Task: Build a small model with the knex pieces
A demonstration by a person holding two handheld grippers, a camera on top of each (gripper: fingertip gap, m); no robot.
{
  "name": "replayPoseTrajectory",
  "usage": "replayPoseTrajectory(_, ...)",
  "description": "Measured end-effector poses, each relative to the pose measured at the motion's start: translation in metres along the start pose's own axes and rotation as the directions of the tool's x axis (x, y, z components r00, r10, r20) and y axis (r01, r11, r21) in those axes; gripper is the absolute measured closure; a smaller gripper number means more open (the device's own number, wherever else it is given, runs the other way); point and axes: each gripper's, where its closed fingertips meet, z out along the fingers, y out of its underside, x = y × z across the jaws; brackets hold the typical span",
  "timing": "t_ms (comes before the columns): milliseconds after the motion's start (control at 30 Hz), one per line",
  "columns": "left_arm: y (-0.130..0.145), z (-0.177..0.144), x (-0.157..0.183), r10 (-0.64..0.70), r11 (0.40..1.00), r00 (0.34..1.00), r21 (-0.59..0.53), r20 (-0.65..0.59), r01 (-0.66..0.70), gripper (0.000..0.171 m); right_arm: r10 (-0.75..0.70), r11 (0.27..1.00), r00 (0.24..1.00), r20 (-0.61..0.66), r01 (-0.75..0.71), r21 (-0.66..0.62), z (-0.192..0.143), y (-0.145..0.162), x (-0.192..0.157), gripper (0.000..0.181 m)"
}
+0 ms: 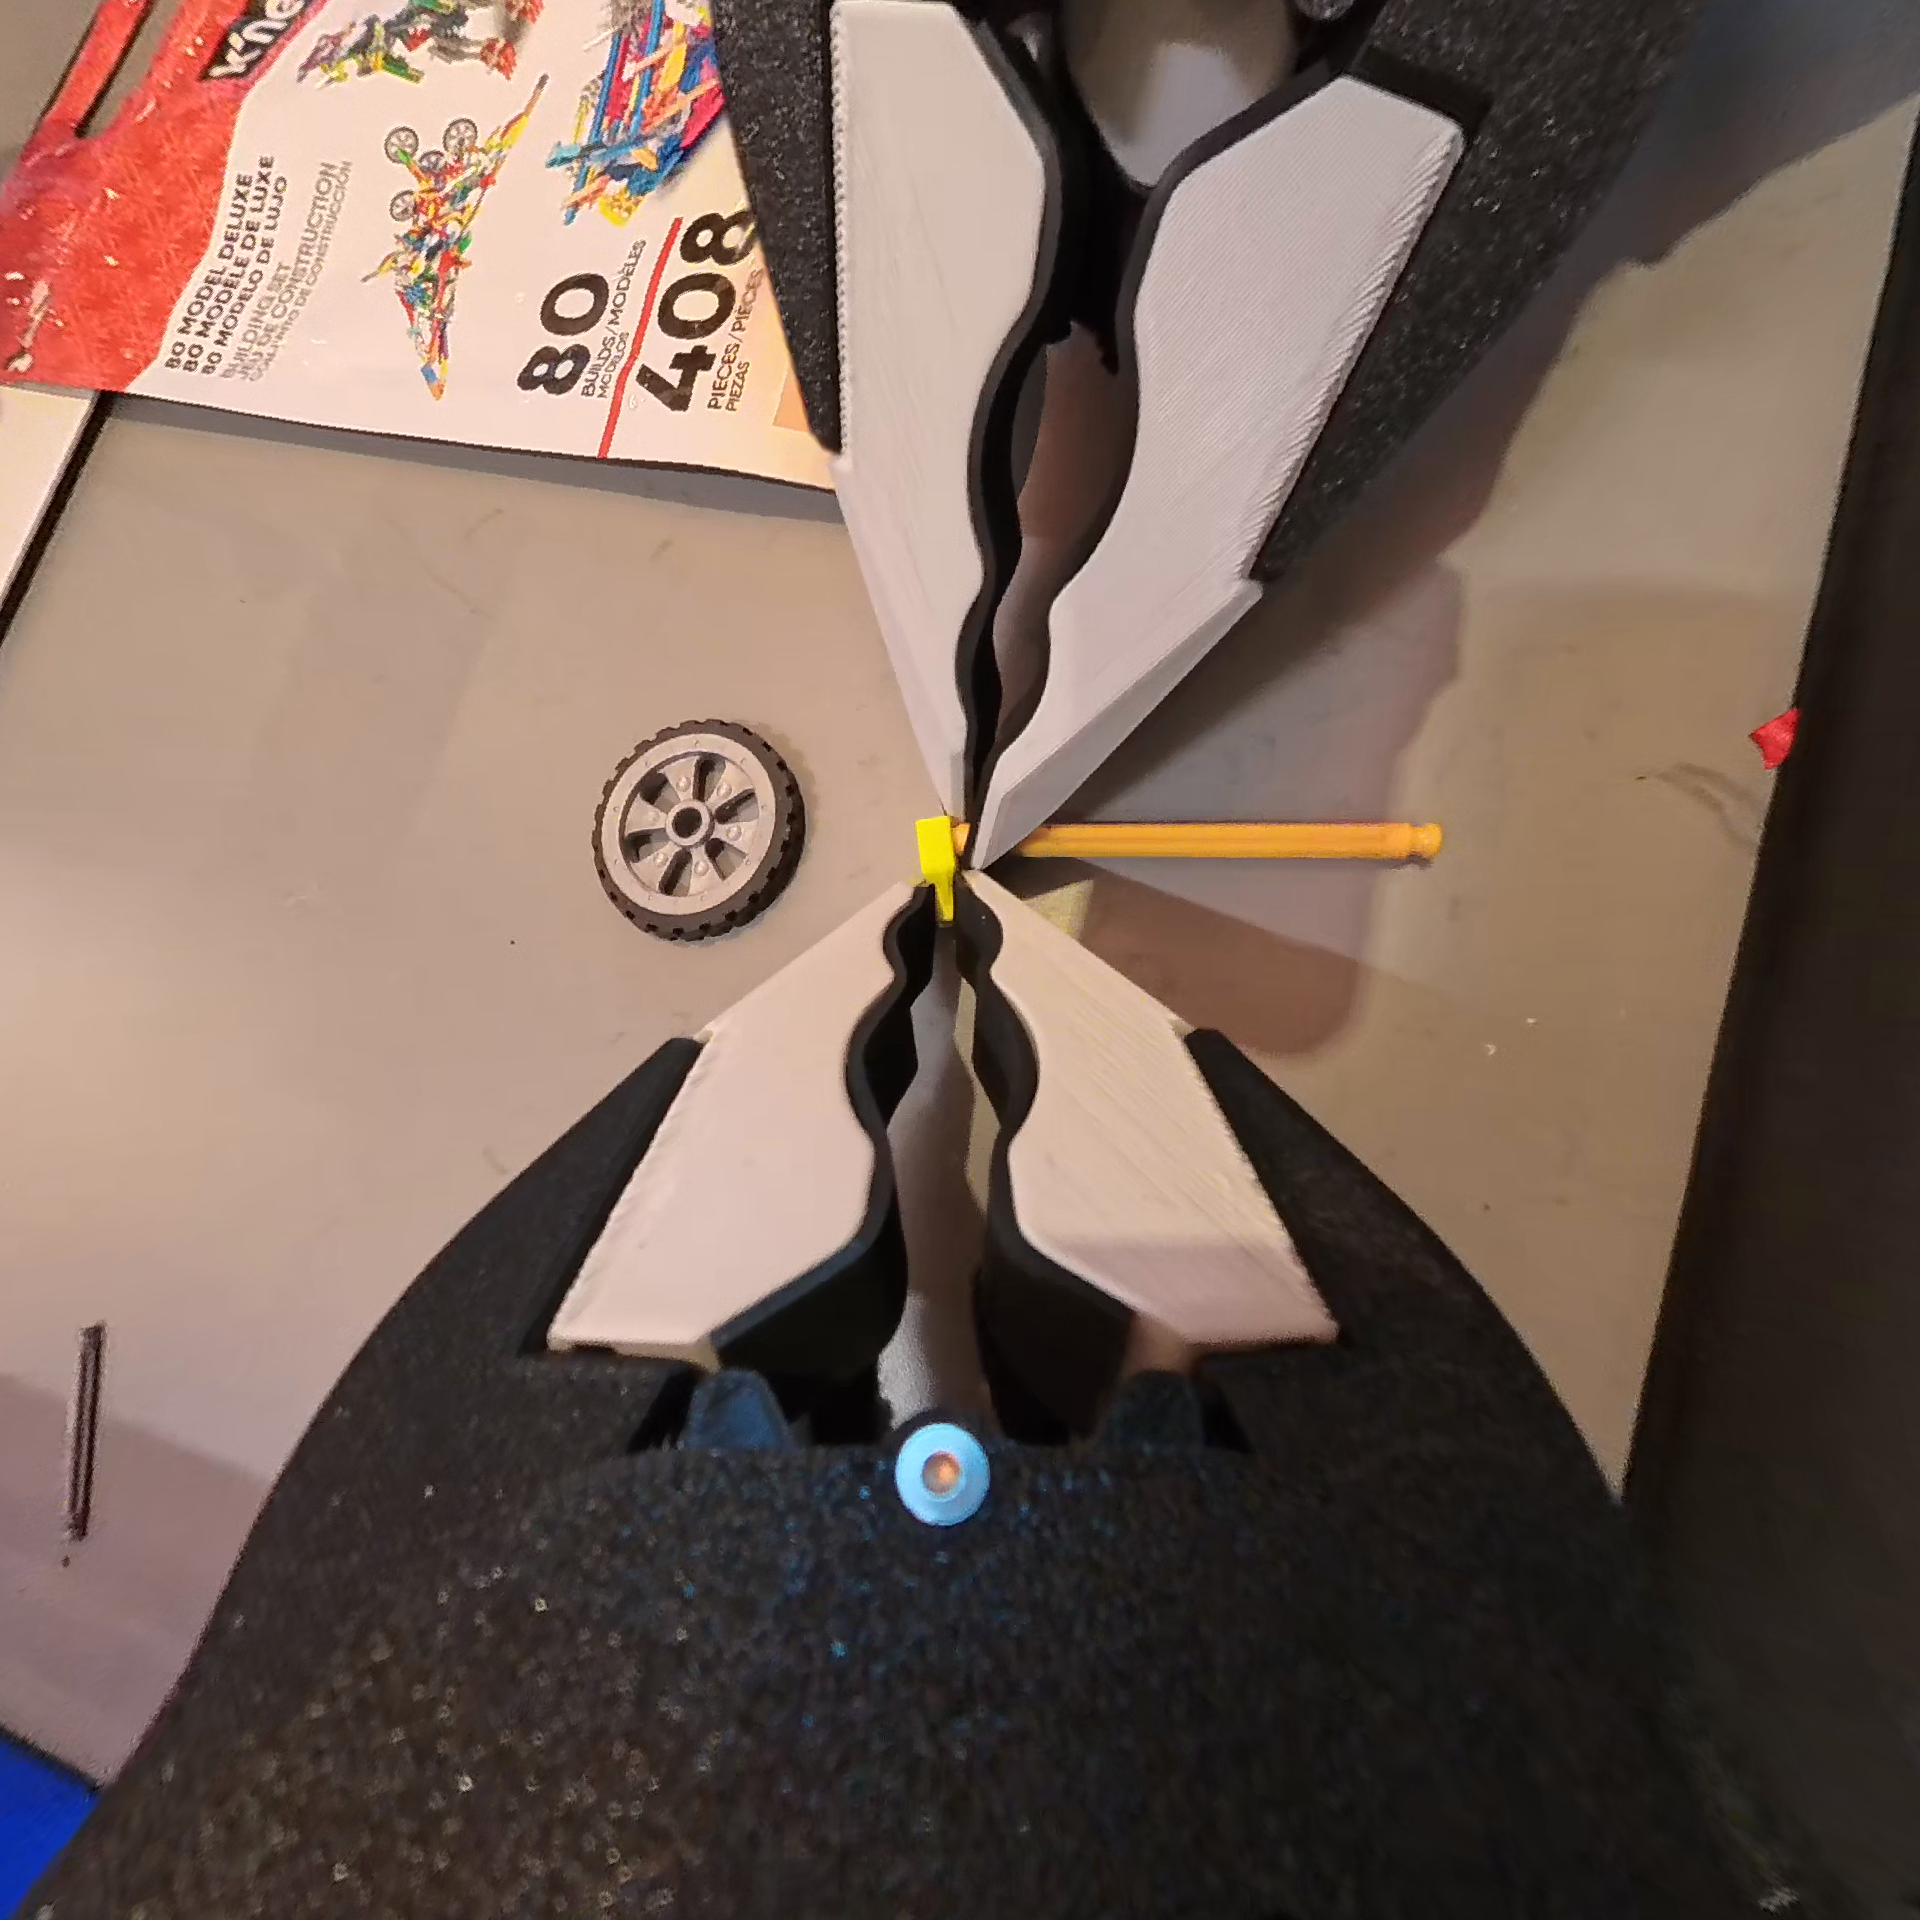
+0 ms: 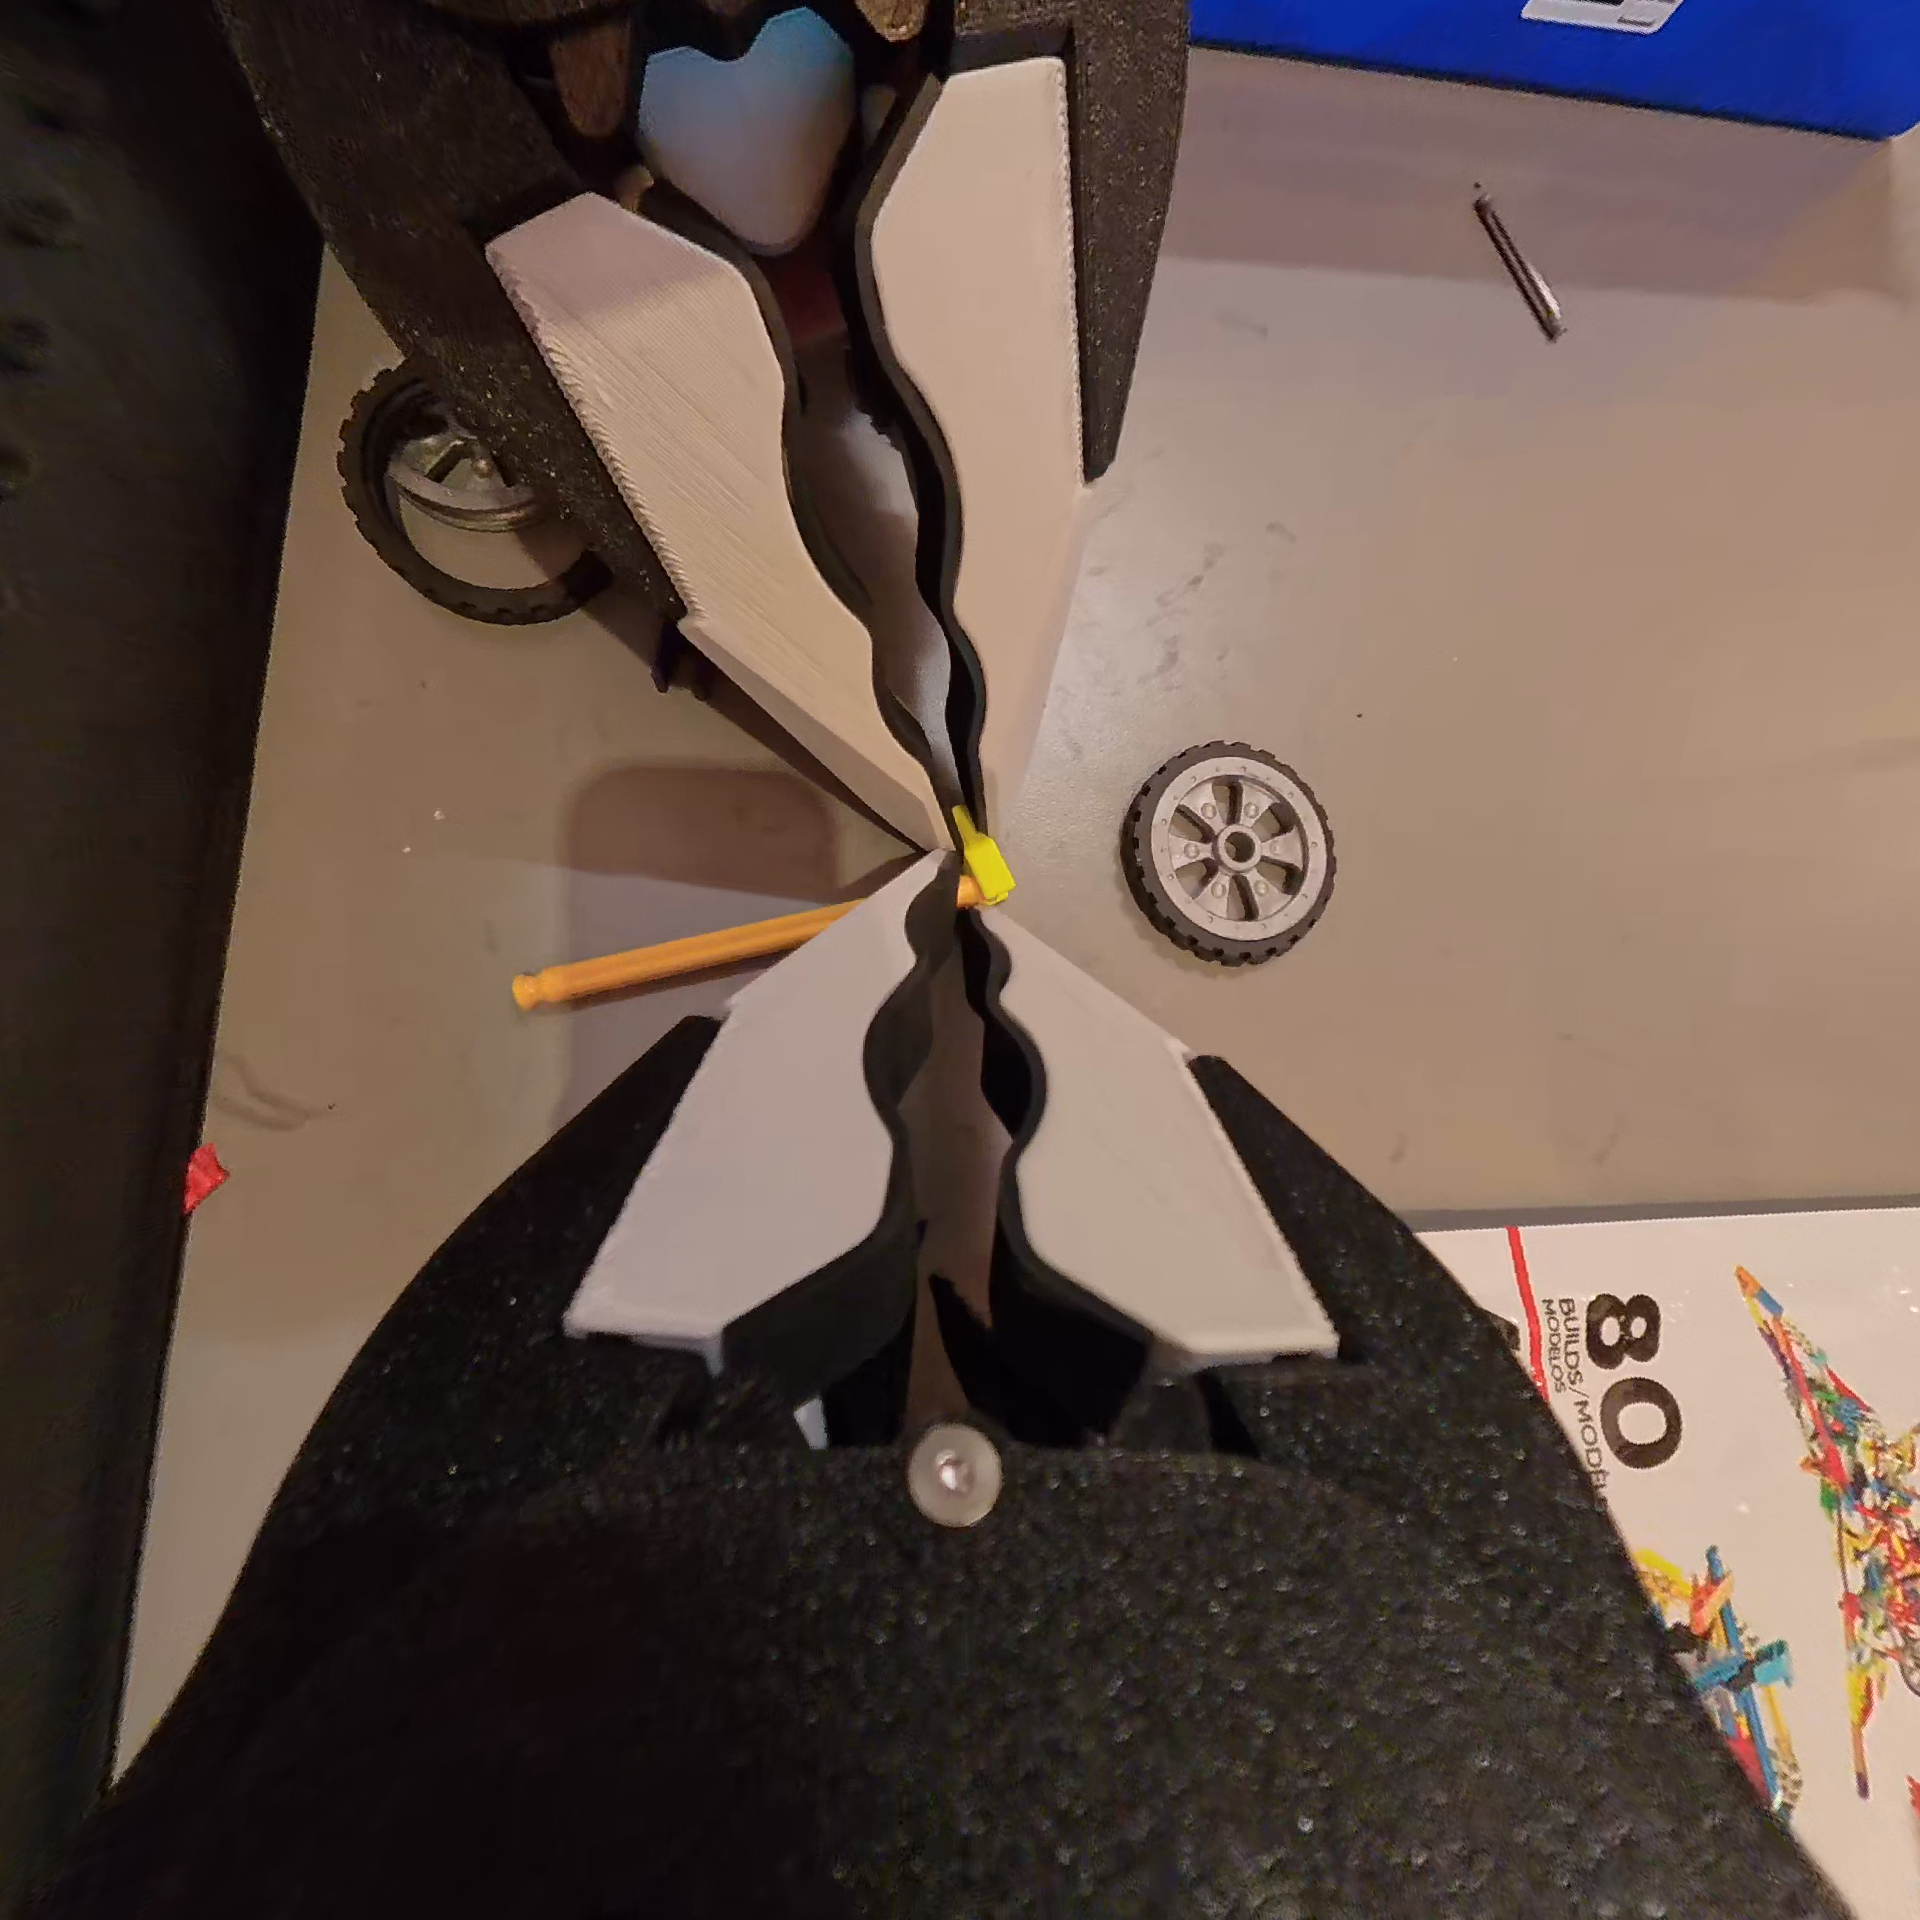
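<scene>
My left gripper (image 1: pixel 940 902) comes in from the bottom of the left wrist view and is shut on a small yellow connector (image 1: pixel 935 847). My right gripper (image 1: pixel 971 821) comes from the top, tip to tip with it, and is shut on one end of an orange rod (image 1: pixel 1226 840), which points right above the table. The rod's gripped end meets the connector. In the right wrist view my right gripper (image 2: pixel 956 902) holds the orange rod (image 2: pixel 686 954), and my left gripper (image 2: pixel 966 816) holds the yellow connector (image 2: pixel 985 860).
A grey toy wheel with a black tyre (image 1: pixel 698 831) (image 2: pixel 1229 852) lies flat on the beige table. A second wheel (image 2: pixel 457 499) is partly hidden behind the left gripper. A printed box (image 1: pixel 416 208) (image 2: pixel 1714 1507), a thin black rod (image 1: pixel 88 1429), a red scrap (image 1: pixel 1777 736) and a blue box (image 2: pixel 1558 52) lie around. My left and right fingertips are right by each other.
</scene>
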Motion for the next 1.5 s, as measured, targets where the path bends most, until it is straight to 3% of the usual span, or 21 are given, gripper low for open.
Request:
replayPoseTrajectory(167, 0.001, 0.000, 0.000, 0.016, 1.000, 0.999, 0.016, -0.050, -0.015, 0.170, 0.004, 1.000, 1.000, 0.014, -0.004, -0.001, -0.001, 0.003, 0.000, 0.180)
replayPoseTrajectory(267, 0.000, 0.001, 0.000, 0.042, 0.999, 0.997, 0.017, -0.068, -0.041, 0.170, -0.025, 0.999, 0.999, 0.043, 0.026, -0.020, -0.006, 0.008, -0.003, 0.166)
replayPoseTrajectory(400, 0.000, 0.000, 0.002, 0.060, 0.998, 0.993, 0.028, -0.102, -0.057, 0.170, -0.027, 0.999, 0.995, 0.093, 0.025, 0.026, -0.016, 0.009, -0.002, 0.160)
replayPoseTrajectory(633, -0.004, 0.001, 0.011, 0.125, 0.992, 0.977, 0.055, -0.172, -0.117, 0.170, -0.054, 0.997, 0.987, 0.150, 0.045, 0.063, -0.013, 0.010, -0.010, 0.181)
replayPoseTrajectory(967, -0.005, 0.000, 0.017, 0.150, 0.988, 0.959, 0.076, -0.242, -0.136, 0.170, -0.075, 0.996, 0.982, 0.173, 0.067, 0.050, -0.011, 0.013, -0.015, 0.168)
replayPoseTrajectory(1500, -0.004, -0.001, 0.017, 0.151, 0.988, 0.960, 0.070, -0.236, -0.138, 0.170, -0.086, 0.996, 0.986, 0.143, 0.084, 0.018, -0.014, 0.013, -0.021, 0.171)
